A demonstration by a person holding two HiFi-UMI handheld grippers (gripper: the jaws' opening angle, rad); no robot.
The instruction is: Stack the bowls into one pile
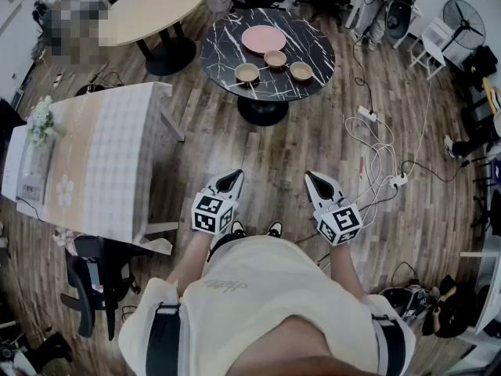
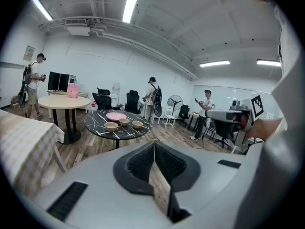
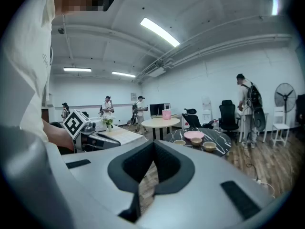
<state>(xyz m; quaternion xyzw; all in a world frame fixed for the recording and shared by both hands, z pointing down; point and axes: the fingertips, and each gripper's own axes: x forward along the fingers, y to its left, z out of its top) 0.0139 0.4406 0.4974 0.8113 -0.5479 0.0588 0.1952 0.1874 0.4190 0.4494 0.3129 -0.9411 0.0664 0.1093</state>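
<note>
On the wood-plank floor (image 1: 274, 155) of an open workroom, a person in a pale shirt stands well apart from a round black marble-patterned table (image 1: 227, 49), with a handheld gripper in each hand. The left gripper (image 1: 234, 176) and the right gripper (image 1: 312, 178) are held side by side in front of the person's waist. Both are aimed toward the table and tipped slightly down, each with its jaws pressed together and nothing between them (each gripper's own view shows the dark ribbed pads meeting along a single seam). On the tabletop three tan bowls sit apart from one another, unstacked. They are the left bowl (image 1: 247, 72), the middle bowl (image 1: 275, 59), just beside a pink plate (image 1: 263, 39), and the right bowl (image 1: 301, 70). A table with a checked cloth (image 1: 117, 155) stands to the person's left, with a round beige table (image 1: 149, 14) beyond it. White cables (image 1: 380, 151) trail over the floor at right.
</note>
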